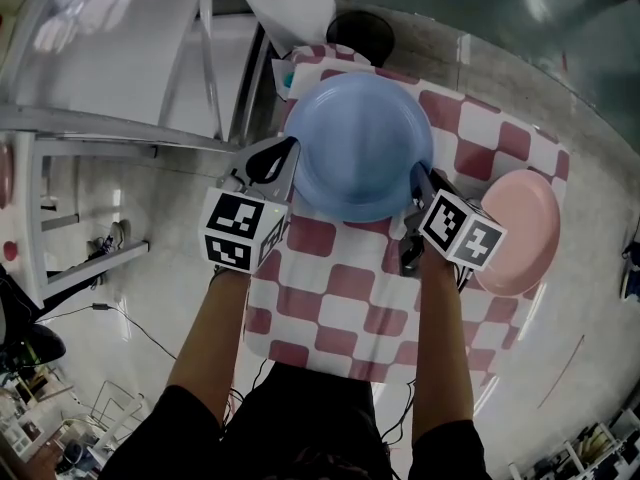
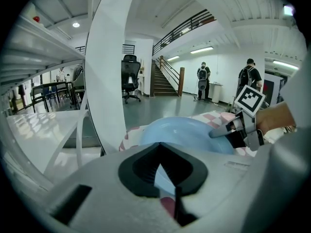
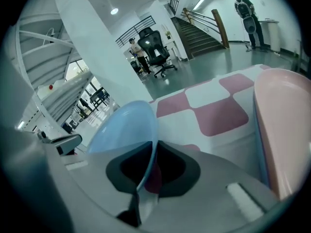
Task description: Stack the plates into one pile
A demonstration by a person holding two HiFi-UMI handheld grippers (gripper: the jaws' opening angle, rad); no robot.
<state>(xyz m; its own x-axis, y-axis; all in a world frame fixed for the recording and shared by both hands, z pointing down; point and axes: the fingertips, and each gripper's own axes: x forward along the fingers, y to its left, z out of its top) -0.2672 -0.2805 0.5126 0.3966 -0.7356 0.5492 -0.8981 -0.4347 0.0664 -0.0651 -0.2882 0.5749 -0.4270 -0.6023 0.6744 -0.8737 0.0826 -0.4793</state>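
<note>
I see the counter under a red-and-white checked cloth (image 1: pixel 330 303), round pale-blue plastic plate (image 1: pixel 360 143) at its 12 o'clock, round pink plastic plate (image 1: pixel 520 233) at 3 o'clock, apart, my left claw (image 1: pixel 284 164) pinching the blue rim at 9 o'clock, my right claw (image 1: pixel 419 182) pinching it at 4.

Red-and-white checked cloth (image 1: pixel 330 288) lies over a pale speckled tabletop (image 1: pixel 470 58). A broad white pillar (image 2: pixel 109 67) rises just beyond the table edge. Far across the glossy floor: black office chair (image 2: pixel 130 76), staircase (image 2: pixel 167 84) with dark railing, two people with backpacks (image 2: pixel 203 76) standing near its foot.
</note>
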